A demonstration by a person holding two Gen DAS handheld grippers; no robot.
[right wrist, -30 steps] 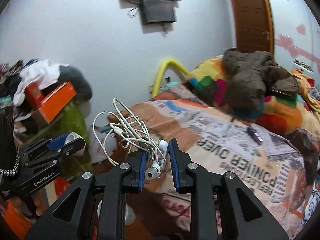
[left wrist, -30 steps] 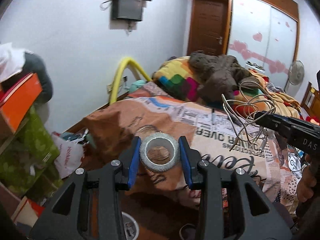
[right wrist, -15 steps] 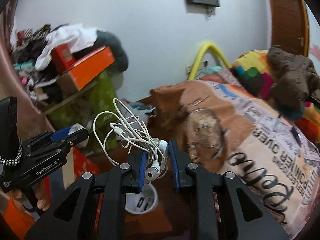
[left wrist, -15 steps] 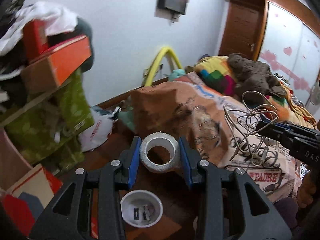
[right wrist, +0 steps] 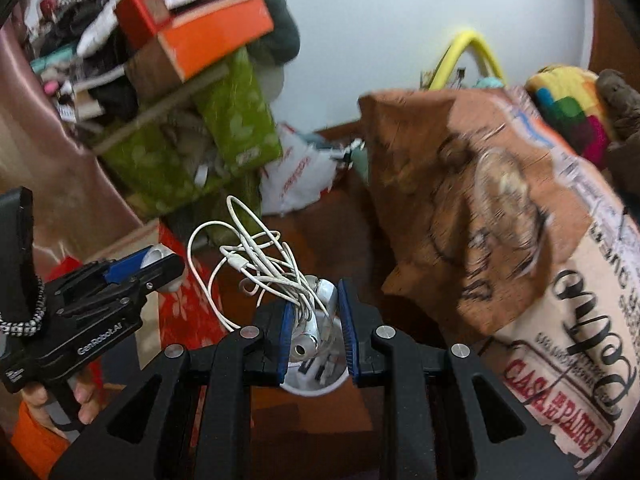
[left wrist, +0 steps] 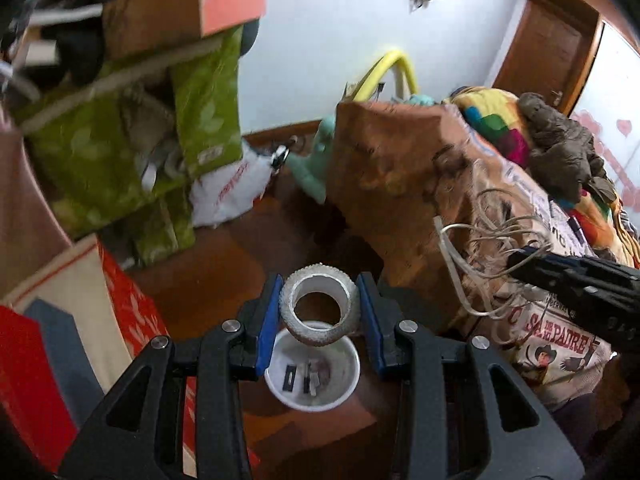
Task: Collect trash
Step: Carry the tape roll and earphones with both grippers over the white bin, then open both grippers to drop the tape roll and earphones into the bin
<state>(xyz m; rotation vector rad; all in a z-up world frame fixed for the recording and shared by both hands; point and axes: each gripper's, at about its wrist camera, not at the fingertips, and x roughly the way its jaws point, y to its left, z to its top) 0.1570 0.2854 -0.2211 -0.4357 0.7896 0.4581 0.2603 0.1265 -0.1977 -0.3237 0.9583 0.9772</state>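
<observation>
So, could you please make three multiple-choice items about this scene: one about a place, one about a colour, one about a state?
1. Where is the white bin in the left wrist view?
A. on the bed
B. on the floor under the held tape roll
C. on the shelf

2. What colour are the pads of the left claw?
A. blue
B. yellow
C. red

3. What is the state of the right claw?
A. open and empty
B. shut on a bottle
C. shut on the cables

Answers:
1 B, the bin's rim shows just below the roll, on the brown floor.
2 A, blue strips line both fingers beside the roll.
3 C, the white tangle is pinched between its pads.
</observation>
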